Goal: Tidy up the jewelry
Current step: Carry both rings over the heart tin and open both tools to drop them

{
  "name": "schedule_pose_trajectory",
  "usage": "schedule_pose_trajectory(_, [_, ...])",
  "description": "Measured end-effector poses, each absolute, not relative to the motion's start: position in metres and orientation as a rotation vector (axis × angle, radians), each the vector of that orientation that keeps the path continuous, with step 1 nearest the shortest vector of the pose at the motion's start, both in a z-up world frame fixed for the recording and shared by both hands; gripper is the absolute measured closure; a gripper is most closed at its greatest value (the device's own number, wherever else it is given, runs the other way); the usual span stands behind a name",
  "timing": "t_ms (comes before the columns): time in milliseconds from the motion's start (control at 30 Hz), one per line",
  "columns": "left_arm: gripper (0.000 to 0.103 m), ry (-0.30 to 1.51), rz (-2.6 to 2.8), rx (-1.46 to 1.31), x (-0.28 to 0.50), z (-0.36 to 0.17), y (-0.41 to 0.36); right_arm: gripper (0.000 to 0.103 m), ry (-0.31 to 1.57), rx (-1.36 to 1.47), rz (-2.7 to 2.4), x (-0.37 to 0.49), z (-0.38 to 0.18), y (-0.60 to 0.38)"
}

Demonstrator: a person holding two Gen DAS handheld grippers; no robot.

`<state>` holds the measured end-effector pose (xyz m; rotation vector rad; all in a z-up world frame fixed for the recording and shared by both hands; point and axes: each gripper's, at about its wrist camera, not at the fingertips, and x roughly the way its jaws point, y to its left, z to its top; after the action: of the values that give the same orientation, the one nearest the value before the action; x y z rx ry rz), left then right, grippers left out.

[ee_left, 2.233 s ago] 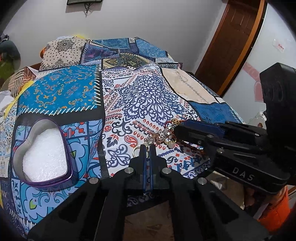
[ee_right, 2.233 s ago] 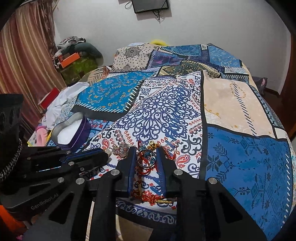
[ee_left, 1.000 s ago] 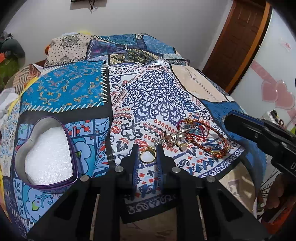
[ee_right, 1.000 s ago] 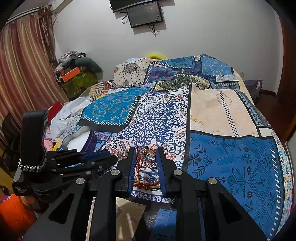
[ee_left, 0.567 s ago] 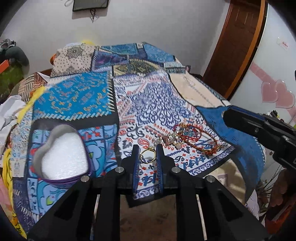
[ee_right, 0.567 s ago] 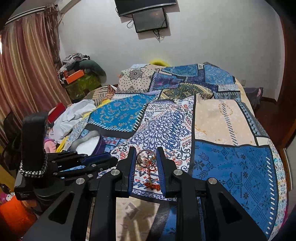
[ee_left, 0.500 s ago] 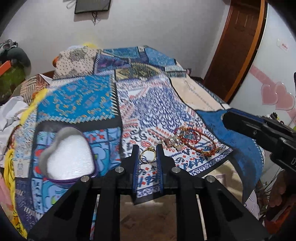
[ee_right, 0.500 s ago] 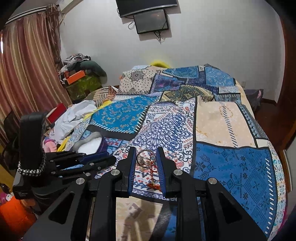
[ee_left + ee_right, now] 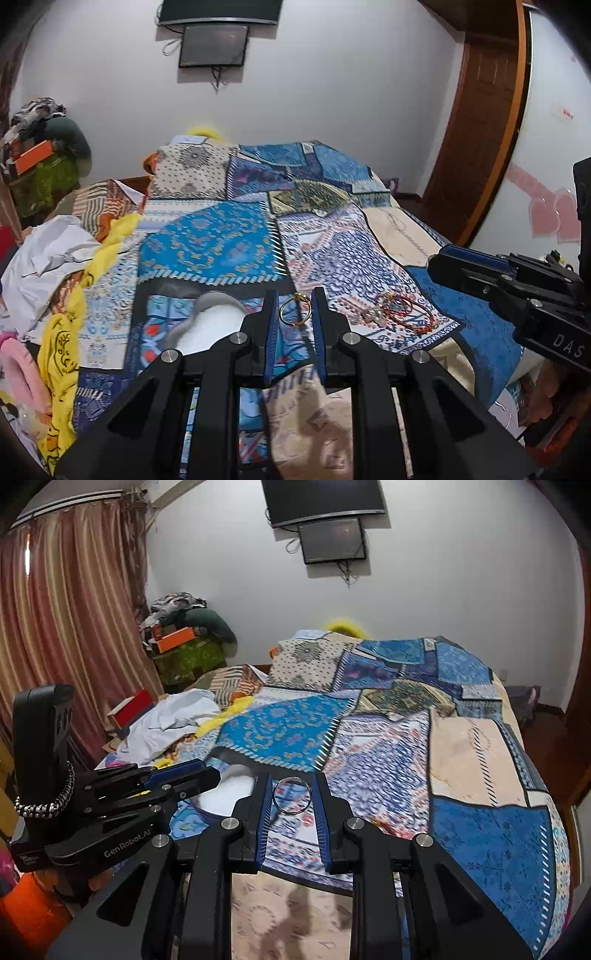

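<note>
The left gripper has its jaws clamped on a gold ring, held above the bed near its foot edge. The right gripper grips a silver bangle. A heart-shaped box and a pile of red bracelets lie on the bedspread near that edge.

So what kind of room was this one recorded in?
Most likely a home bedroom: a bed under a patchwork bedspread, a wall-mounted TV, striped curtains, and heaped clothes in the corner.
</note>
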<state>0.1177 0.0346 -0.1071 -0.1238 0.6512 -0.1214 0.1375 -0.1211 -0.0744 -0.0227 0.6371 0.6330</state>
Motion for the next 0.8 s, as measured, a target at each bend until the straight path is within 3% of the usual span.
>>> schedule_pose_trajectory(800, [0.087,0.661,-0.012,-0.172,0.116,-0.127,0.099,0.083,0.668,-0.070,0.765,0.152,-0.089,-0.039])
